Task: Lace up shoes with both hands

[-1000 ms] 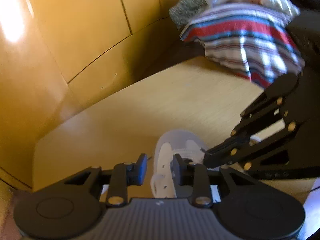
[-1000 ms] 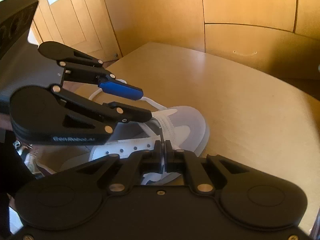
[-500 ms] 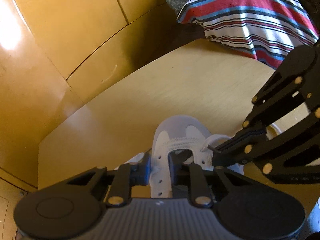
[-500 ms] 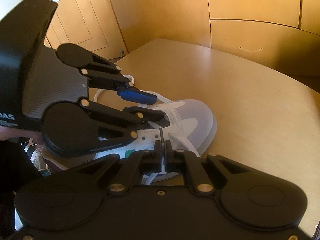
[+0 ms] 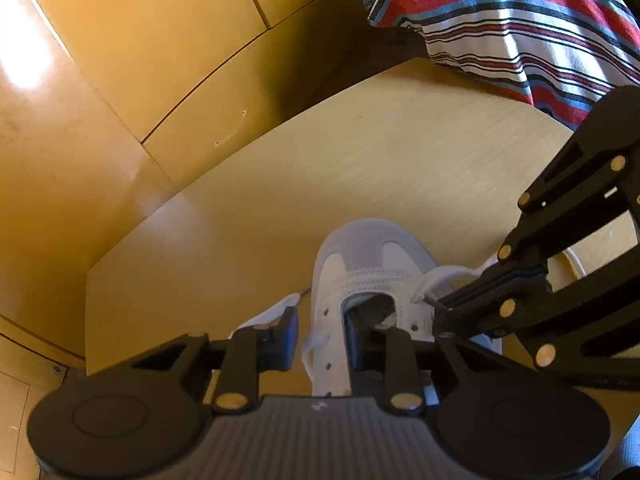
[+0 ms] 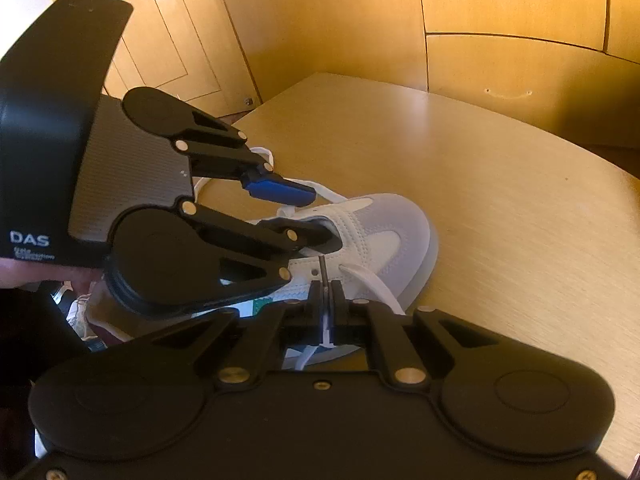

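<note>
Centrally, a white and grey shoe is seen lying on a wooden table, toe pointed away from both grippers. The left gripper is set astride the shoe's left eyelet flap: one finger is placed outside the flap, the other down in the shoe's opening, and the flap is bracketed but not pinched, the jaws being caught opening. A loose loop of lace is seen just outside the outer finger. The right gripper is held at the shoe's right side, just above the right eyelet row, and is clamped on a lace end whose dark tip is seen sticking out beyond the pads. Beyond the table, striped cloth is visible.
</note>
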`<state>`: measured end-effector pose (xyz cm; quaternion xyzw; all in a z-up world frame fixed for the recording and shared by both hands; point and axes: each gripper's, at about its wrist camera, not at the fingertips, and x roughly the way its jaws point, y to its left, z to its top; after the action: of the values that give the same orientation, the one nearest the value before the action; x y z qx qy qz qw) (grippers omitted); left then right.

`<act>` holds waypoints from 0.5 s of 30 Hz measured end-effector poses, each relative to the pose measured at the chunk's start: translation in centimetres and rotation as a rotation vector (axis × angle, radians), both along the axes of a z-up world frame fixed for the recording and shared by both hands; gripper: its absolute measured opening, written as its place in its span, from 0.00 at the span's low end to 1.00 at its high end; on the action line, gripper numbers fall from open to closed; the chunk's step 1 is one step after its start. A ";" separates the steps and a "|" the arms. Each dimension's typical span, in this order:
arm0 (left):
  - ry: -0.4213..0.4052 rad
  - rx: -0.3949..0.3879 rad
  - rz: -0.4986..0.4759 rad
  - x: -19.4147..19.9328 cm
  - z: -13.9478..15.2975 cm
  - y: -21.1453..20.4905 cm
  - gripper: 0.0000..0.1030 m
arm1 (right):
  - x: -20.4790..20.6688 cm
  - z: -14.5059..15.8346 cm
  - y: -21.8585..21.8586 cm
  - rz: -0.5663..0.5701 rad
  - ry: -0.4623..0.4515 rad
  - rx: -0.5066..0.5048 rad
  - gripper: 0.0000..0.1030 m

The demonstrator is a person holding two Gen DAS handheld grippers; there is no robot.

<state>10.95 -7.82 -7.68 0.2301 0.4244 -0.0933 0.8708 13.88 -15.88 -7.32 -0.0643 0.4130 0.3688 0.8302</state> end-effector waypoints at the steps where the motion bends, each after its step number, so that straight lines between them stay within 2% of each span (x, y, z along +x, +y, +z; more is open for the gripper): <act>1: 0.001 -0.006 0.005 -0.2 0.2 0.0 0.26 | 0.0 0.0 0.0 0.000 0.000 0.001 0.03; 6: -0.029 -0.029 0.037 -1.0 1.3 0.5 0.30 | -0.1 0.1 -0.2 0.002 0.001 0.002 0.03; 12: -0.024 -0.031 0.066 -0.3 0.6 0.4 0.29 | -0.1 0.0 0.2 0.002 -0.002 -0.005 0.03; 14: -0.035 -0.039 0.076 -0.2 0.6 0.4 0.27 | 0.0 -0.2 0.2 -0.001 0.000 -0.001 0.03; 15: -0.038 -0.050 0.082 -0.1 0.5 0.4 0.22 | 0.0 -0.2 0.2 -0.004 0.000 0.003 0.03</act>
<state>10.82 -7.39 -7.16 0.1924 0.4145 -0.0638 0.8872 13.91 -15.71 -7.48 -0.0622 0.4128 0.3679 0.8309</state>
